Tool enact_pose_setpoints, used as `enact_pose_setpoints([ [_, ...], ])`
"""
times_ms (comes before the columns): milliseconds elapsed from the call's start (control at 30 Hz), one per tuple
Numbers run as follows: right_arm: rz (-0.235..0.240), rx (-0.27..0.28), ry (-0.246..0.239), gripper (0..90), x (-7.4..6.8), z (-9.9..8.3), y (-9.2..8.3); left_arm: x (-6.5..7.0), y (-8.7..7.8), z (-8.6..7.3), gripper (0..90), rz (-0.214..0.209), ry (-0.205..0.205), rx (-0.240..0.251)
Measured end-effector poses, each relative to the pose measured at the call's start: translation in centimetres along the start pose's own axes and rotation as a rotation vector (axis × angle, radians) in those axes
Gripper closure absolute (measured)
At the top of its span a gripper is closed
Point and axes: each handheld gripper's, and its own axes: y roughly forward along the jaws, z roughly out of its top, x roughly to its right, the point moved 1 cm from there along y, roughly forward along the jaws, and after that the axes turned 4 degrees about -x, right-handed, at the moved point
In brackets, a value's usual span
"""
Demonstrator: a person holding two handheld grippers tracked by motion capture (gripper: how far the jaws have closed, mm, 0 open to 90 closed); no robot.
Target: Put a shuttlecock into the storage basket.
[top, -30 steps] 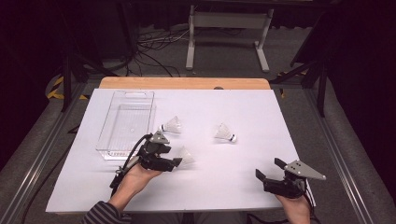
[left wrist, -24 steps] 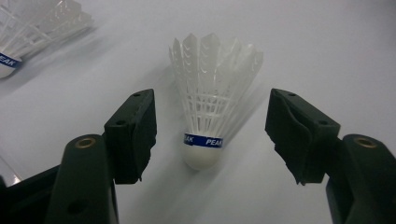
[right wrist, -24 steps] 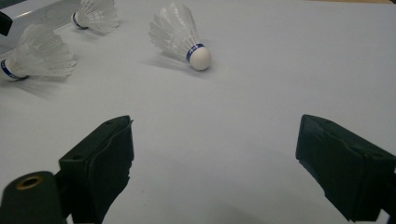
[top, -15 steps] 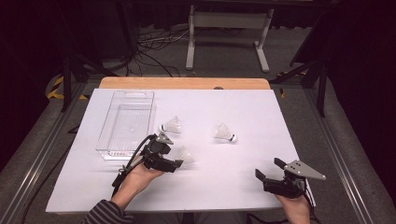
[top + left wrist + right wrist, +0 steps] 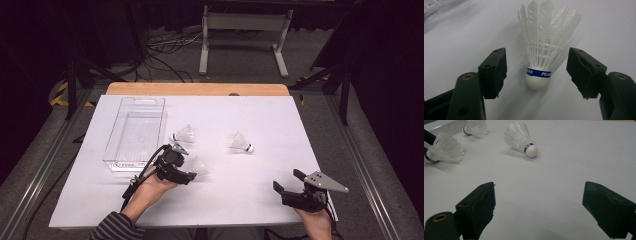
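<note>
A white feather shuttlecock (image 5: 541, 50) with a blue band lies on the white table, cork end toward me, between the jaws of my left gripper (image 5: 537, 72). The pads stand clear of it on both sides; the jaws have just been closing a little. In the high view this left gripper (image 5: 192, 175) sits left of centre, its tips at that shuttlecock (image 5: 200, 166). My right gripper (image 5: 286, 180) rests open near the front right edge, nothing between its jaws (image 5: 539, 202).
Two more shuttlecocks lie loose: one (image 5: 184, 134) beside the clear plastic bin (image 5: 142, 100), one (image 5: 241, 143) at mid-table, also ahead in the right gripper view (image 5: 520, 137). The bin stands at the back left. A wooden strip (image 5: 200, 89) edges the far side.
</note>
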Motion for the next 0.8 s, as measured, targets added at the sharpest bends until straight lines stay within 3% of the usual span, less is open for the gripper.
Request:
enact_pose_setpoints([
  [367,0.003,-0.002,-0.003,12.0,0.0,0.0,0.0,0.1,0.6,0.1,40.5,0.01,0.003,-0.039],
  [800,0.001,-0.002,-0.004,12.0,0.0,0.0,0.1,0.2,1.2,0.1,49.4,0.038,0.045,-0.077],
])
